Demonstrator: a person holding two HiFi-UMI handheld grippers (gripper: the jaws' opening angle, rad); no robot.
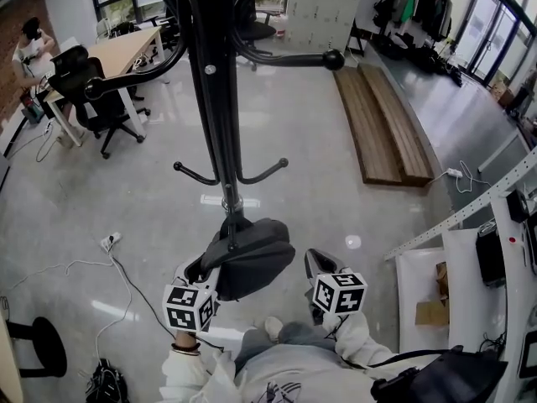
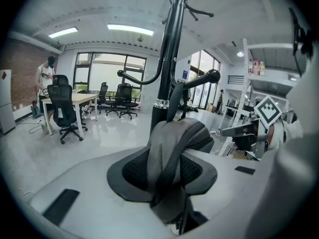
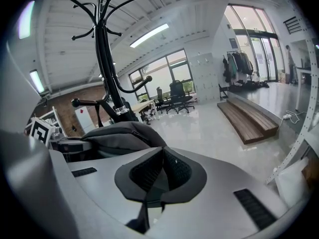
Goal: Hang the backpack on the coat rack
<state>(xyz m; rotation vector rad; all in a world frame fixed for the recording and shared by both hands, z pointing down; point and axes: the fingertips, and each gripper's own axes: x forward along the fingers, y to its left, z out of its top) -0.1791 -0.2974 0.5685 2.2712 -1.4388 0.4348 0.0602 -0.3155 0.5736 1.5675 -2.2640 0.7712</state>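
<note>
Head view: backpack low against rack pole, between both grippers. Left gripper clamped on padded strap, probably carrying weight. Thin loop leading up toward hook; seated there or not, cannot tell. Right gripper closed on nothing, parked just beside backpack, likely free to steady it. Judged late stage: hang nearly done, release pending.

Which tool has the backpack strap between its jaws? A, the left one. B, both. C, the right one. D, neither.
A: the left gripper view shows the backpack strap gripped in the left tool; the right tool is closed on nothing.
</note>
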